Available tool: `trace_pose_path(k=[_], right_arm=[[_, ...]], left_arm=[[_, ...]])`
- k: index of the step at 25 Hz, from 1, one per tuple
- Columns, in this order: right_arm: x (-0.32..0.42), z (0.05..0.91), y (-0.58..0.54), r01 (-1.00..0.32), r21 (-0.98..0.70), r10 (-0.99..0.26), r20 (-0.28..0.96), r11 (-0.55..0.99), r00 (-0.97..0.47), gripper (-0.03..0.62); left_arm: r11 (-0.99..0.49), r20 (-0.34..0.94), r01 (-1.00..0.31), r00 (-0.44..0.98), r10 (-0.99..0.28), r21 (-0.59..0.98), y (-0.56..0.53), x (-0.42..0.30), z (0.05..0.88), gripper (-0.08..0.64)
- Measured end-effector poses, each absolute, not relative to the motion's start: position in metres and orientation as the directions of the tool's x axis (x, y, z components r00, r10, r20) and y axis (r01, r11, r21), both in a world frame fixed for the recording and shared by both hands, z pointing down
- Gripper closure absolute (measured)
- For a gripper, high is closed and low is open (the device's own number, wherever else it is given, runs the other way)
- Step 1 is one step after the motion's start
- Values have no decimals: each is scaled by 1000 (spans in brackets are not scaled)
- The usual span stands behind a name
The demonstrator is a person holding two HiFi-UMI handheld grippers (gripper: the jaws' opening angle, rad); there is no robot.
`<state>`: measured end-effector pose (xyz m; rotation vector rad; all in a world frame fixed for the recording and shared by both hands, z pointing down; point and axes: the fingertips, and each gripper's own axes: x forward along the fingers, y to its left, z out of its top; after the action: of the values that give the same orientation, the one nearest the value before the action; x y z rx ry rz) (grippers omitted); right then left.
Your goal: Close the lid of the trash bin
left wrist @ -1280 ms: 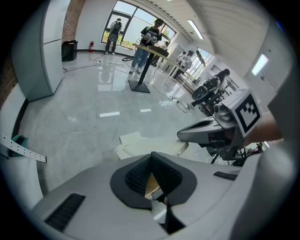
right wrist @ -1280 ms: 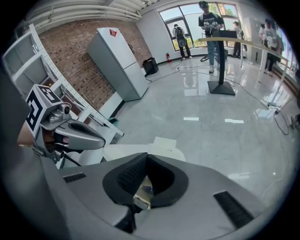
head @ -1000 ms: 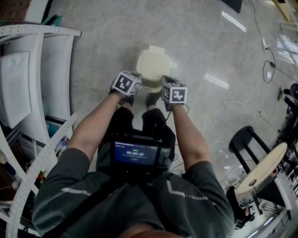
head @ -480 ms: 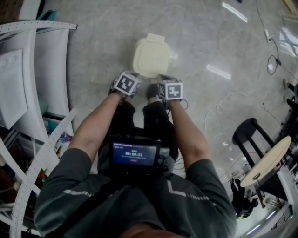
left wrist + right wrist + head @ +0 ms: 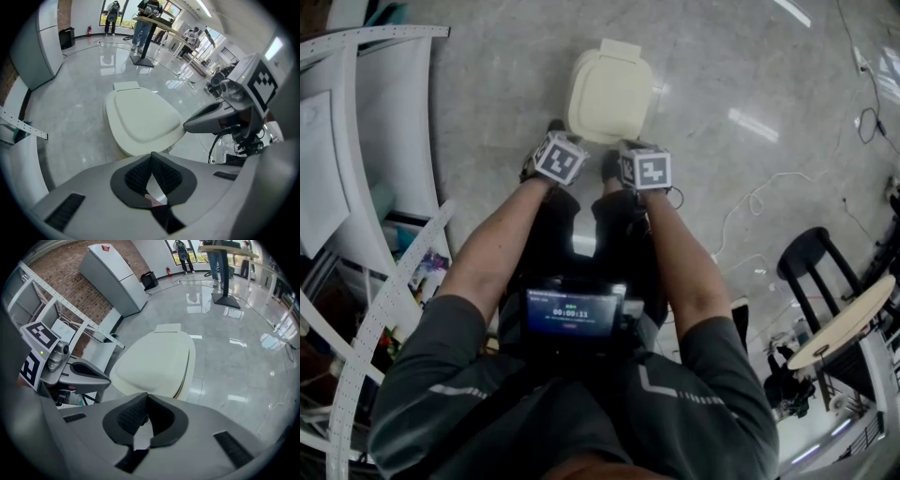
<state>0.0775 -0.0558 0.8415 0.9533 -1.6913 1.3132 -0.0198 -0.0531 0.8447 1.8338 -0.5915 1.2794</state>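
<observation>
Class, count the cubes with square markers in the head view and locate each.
2. One black-and-white marker cube rides the left claw, beside the near-left edge of the cream plastic trash bin; the other rides the right claw, at its near-right edge. None looks hidden.

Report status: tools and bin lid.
Left tool shut, empty. Right tool shut, empty. Bin lid down, tools at its near edge. Nothing in the way.

Lab hall: polished floor (image 5: 487,94), standing desk (image 5: 224,273), perforated racks (image 5: 70,304).

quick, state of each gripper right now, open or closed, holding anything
Left gripper: closed, holding nothing.
Right gripper: closed, holding nothing.
</observation>
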Motion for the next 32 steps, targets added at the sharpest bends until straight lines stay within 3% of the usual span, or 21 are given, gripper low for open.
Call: trace_pose_path(k=[16, 32], right_arm=[[67, 884, -39, -911, -402, -6, 914, 93, -405, 589], [66, 902, -40, -913, -408, -2, 913, 14, -408, 588]], left_arm=[[-528, 915, -758, 388, 106, 383, -40, -23, 885, 563], [-527, 917, -755, 370, 149, 391, -37, -31, 904, 563]])
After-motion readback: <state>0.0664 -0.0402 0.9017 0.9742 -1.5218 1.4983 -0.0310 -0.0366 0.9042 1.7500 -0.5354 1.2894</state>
